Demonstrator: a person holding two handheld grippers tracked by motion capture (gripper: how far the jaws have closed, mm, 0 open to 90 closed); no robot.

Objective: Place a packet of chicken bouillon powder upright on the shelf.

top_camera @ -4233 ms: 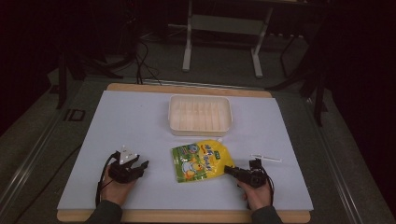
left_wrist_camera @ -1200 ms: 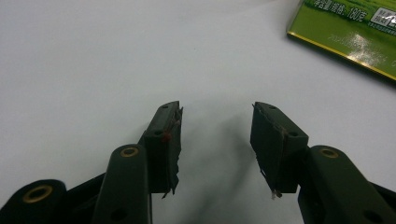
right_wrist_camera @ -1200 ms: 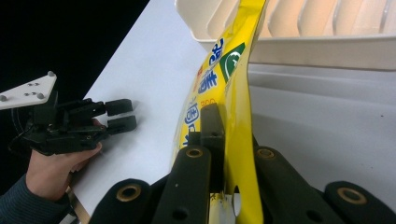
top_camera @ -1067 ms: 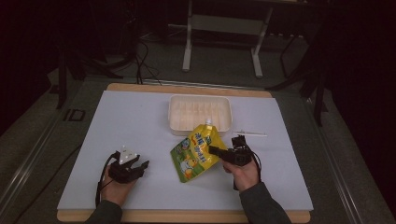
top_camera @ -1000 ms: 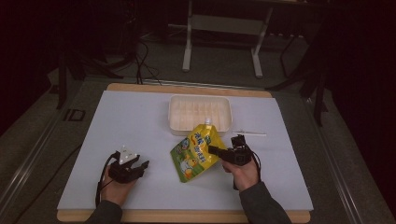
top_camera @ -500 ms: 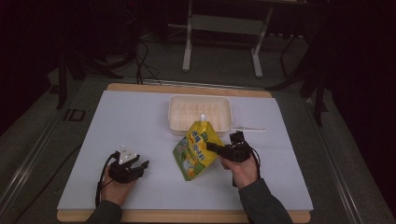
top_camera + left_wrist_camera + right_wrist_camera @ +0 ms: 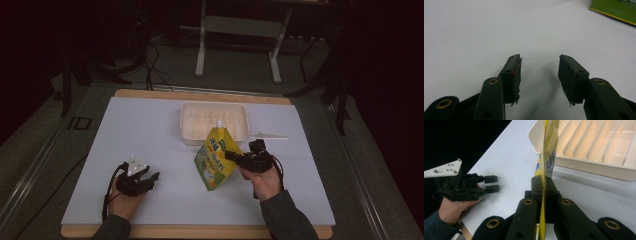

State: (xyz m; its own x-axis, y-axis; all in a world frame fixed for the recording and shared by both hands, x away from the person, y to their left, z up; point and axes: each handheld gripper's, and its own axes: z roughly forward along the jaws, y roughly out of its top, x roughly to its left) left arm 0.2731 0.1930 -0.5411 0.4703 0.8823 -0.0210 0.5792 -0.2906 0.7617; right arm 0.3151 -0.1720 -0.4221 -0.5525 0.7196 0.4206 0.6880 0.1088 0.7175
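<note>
Item, left: our left gripper (image 7: 150, 177) rests on the white table (image 7: 145, 130) near the front edge, jaws parted with nothing between them, as the left gripper view confirms (image 7: 539, 72). One hand (image 7: 122, 197) holds it. It takes no part in the work at present.

Item, centre: one yellow-green spout pouch (image 7: 216, 157), lifted off the table and tilted, its white cap uppermost and just in front of the tray. Its lower corner hangs close to the table; we cannot tell whether it touches.

Item, centre rear: one cream ribbed tray (image 7: 239, 112), nothing in it that we can see.

Item, right: our right gripper (image 7: 231, 156) is clamped on the pouch's edge; the right gripper view shows the jaws closed flat on the yellow seam (image 7: 543, 195).

Item, far right: one thin white strip (image 7: 269, 135) lying beside the tray, too small to identify.

Progress, as we judge it: pickup done, pouch raised and near the tray; placing it in the tray and letting go remain.
</note>
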